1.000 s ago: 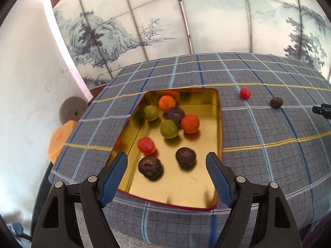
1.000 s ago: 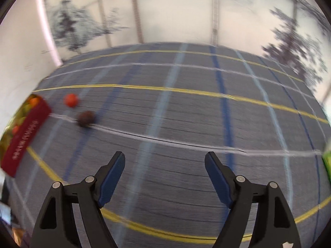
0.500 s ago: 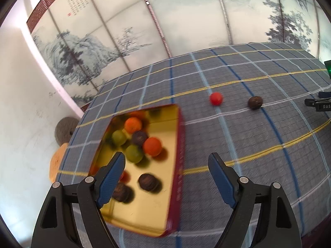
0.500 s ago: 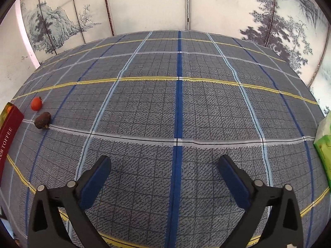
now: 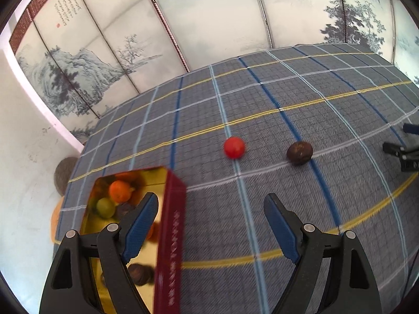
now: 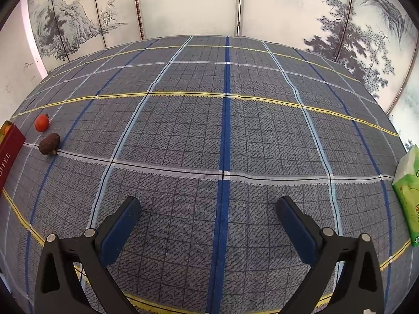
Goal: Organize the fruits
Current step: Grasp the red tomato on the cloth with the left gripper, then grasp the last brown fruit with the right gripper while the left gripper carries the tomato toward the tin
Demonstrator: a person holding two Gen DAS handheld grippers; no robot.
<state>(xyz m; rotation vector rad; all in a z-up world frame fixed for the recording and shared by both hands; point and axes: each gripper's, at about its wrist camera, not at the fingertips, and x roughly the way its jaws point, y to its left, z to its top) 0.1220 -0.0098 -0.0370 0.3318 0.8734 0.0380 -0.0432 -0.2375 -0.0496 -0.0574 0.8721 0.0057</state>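
A red tomato-like fruit (image 5: pixel 234 147) and a dark brown wrinkled fruit (image 5: pixel 299 152) lie loose on the plaid cloth. My left gripper (image 5: pixel 212 206) is open and empty, hanging short of them. At lower left stands a gold-lined tin (image 5: pixel 170 225) with maroon walls, holding several orange, green and brown fruits. In the right wrist view my right gripper (image 6: pixel 208 209) is wide open over bare cloth. The same red fruit (image 6: pixel 42 123), brown fruit (image 6: pixel 49 144) and tin (image 6: pixel 10 151) sit far to its left. The right gripper (image 5: pixel 404 151) shows at the left view's right edge.
A green tissue pack (image 6: pixel 407 193) lies at the table's right edge. Painted screen panels (image 6: pixel 188 2) close off the back. A round stone-like disc (image 5: pixel 64 175) and something orange (image 5: pixel 56 219) sit below the table's left edge. The plaid cloth (image 6: pixel 222 130) covers the table.
My left gripper has swung right, off the tin and toward the two loose fruits. The right gripper's jaws have spread wider and its view has steadied over the cloth.
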